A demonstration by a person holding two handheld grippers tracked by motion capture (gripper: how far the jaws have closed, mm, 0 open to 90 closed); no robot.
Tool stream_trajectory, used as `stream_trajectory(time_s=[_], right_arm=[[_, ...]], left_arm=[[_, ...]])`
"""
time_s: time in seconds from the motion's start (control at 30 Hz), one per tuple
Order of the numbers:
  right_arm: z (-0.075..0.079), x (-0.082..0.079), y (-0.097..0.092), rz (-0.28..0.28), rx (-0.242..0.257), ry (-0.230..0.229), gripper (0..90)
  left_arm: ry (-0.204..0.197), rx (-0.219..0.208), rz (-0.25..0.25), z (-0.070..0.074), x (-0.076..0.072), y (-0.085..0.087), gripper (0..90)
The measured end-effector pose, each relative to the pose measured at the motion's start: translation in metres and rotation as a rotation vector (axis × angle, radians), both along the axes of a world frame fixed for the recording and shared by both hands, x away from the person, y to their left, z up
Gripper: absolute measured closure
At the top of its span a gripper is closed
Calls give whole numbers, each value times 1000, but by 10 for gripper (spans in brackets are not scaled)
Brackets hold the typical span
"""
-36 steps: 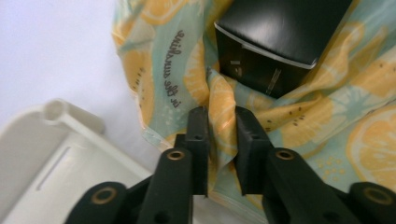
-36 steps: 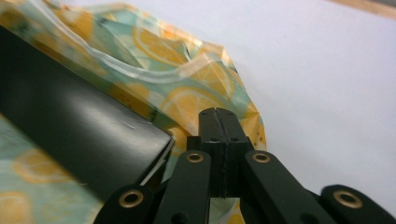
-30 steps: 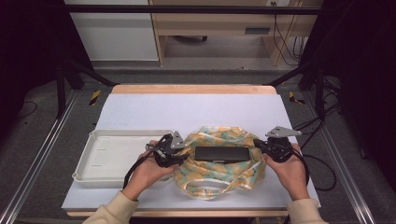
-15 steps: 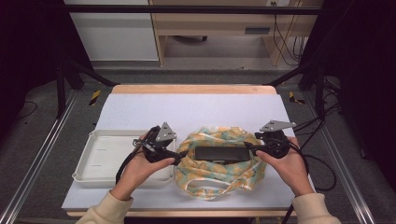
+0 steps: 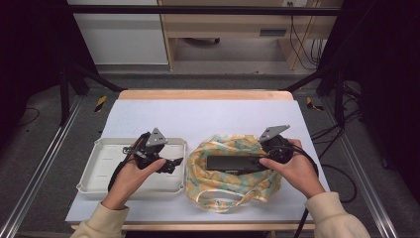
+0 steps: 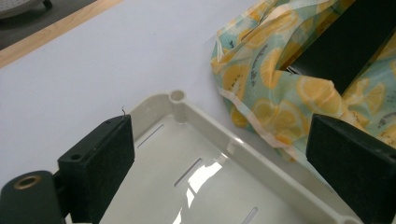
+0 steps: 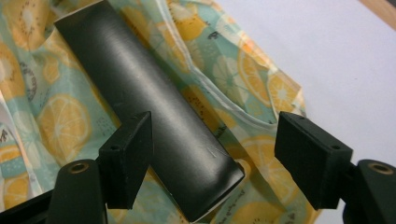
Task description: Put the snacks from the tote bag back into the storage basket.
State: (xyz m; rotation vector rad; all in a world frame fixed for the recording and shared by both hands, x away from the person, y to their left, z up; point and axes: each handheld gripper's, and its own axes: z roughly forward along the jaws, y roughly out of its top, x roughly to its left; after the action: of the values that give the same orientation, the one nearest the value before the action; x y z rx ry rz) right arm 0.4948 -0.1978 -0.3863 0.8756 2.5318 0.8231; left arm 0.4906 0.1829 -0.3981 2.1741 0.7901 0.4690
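A person seated at a table covered in a white sheet (image 5: pixel 208 119) works with two hand-held grippers around a lemon-print cloth bag (image 5: pixel 233 183), which lies crumpled near the front edge of the sheet. A long black box (image 5: pixel 233 162) rests across the middle of the bag, nestled in its folds, with the fabric rim rising around it. The left gripper (image 5: pixel 168 165) hangs over the right end of a shallow white tray (image 5: pixel 99 173), which sits just beside the bag on its left; its jaws have just been opening and now stand wide apart with nothing between them, the tray's corner and the bag's edge showing beyond them in the left gripper view. The right gripper (image 5: pixel 262 159) is at the bag's right side, at the right end of the box; its jaws too have just been opening and stand apart, clear of box and cloth, in the right gripper view.
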Motion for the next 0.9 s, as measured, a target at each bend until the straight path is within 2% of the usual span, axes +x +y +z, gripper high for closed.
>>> stream_trajectory(time_s=[0.07,0.1,0.4,0.77,0.9], right_arm=[[-1,2,2,19,-12,3,285],[-1,3,7,42,-49,23,297],[-7,7,27,157,-114,58,305],[-8,13,29,205,-160,67,304],[-10,13,28,214,-160,71,305]], left_arm=[[0,-2,4,-1,-1,5,78],[0,-1,8,-1,-1,7,79],[2,-4,44,-3,-4,28,73],[8,-17,47,-1,-4,35,73],[9,-16,45,-1,-4,35,73]])
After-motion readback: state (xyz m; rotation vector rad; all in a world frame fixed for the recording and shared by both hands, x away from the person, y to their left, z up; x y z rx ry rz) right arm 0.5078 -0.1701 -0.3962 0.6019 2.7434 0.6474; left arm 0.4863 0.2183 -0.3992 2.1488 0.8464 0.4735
